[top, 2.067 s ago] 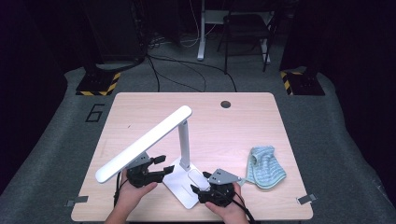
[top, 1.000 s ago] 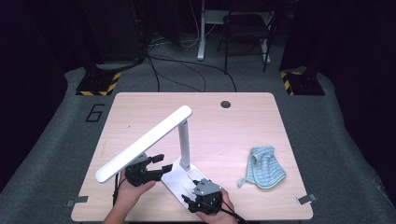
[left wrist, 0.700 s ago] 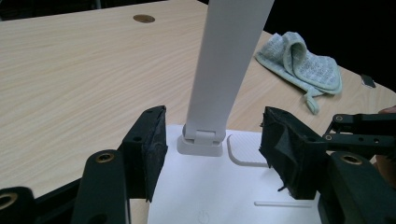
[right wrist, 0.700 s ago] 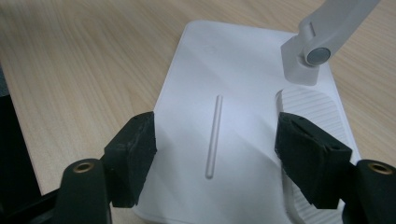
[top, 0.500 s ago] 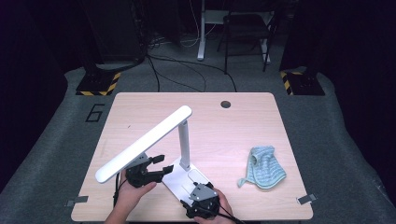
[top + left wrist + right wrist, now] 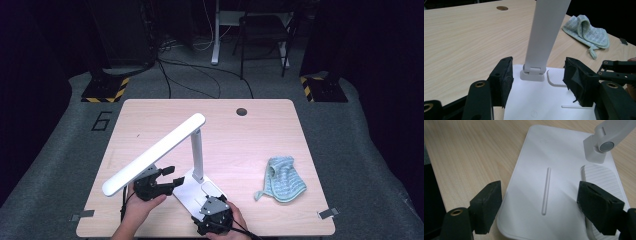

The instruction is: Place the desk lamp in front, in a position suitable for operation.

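A white desk lamp stands near the table's front edge, with a flat base [image 6: 192, 192], an upright post [image 6: 197, 150] and a long head [image 6: 155, 152] slanting down to the left. My left gripper [image 6: 172, 177] is open at the base's left side; in the left gripper view its jaws [image 6: 539, 66] stand either side of the post's foot [image 6: 532, 73] above the base. My right gripper [image 6: 207, 204] sits at the base's near end. Its jaws [image 6: 540, 190] have just been opening and stand wide over the base [image 6: 554, 157], gripping nothing.
A light blue striped cloth [image 6: 282, 180] lies crumpled at the right of the wooden table [image 6: 150, 115]. A round cable hole [image 6: 242, 111] sits at the far edge. The base carries a ribbed pad [image 6: 601, 180] beside the hinge [image 6: 604, 145].
My right gripper has shifted left and toward the table's front edge, from the base's right side to its near end. The left gripper, lamp and cloth have stayed put.
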The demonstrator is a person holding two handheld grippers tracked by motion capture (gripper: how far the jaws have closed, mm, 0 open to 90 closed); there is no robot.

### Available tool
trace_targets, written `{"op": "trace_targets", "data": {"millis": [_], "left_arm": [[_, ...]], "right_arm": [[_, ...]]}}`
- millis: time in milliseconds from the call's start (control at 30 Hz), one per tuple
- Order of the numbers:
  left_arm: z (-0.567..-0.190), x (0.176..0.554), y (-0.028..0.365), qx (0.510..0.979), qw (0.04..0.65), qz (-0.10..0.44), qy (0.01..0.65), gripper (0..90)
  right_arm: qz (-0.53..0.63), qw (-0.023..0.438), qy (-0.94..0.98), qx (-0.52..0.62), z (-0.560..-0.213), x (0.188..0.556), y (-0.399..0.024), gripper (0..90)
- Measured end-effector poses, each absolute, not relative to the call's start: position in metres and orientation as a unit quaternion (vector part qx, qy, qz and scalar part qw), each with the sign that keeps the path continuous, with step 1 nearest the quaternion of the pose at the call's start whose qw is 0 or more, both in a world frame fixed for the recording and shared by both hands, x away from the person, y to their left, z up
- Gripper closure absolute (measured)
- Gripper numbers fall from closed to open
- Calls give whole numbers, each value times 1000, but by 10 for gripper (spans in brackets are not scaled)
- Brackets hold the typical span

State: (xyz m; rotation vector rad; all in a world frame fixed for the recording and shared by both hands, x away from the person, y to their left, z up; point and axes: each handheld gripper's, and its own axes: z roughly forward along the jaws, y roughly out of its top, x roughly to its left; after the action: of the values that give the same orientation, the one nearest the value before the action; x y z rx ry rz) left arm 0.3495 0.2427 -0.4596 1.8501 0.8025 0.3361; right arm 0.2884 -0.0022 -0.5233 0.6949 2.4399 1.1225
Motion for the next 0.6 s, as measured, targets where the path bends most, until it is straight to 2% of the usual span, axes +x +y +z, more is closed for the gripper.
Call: {"op": "trace_targets", "data": {"millis": [200,467,600], "left_arm": [[-460,350,243,772,522,142,335,405],[-460,356,241,778,513,134,337,406],[-454,364,233,766,530,132,340,406]], "right_arm": [[391,178,867,252,-521,291,-8,202],[379,189,854,301,-519,305,-30,214],[376,205,845,319,-517,318,-45,229]]}}
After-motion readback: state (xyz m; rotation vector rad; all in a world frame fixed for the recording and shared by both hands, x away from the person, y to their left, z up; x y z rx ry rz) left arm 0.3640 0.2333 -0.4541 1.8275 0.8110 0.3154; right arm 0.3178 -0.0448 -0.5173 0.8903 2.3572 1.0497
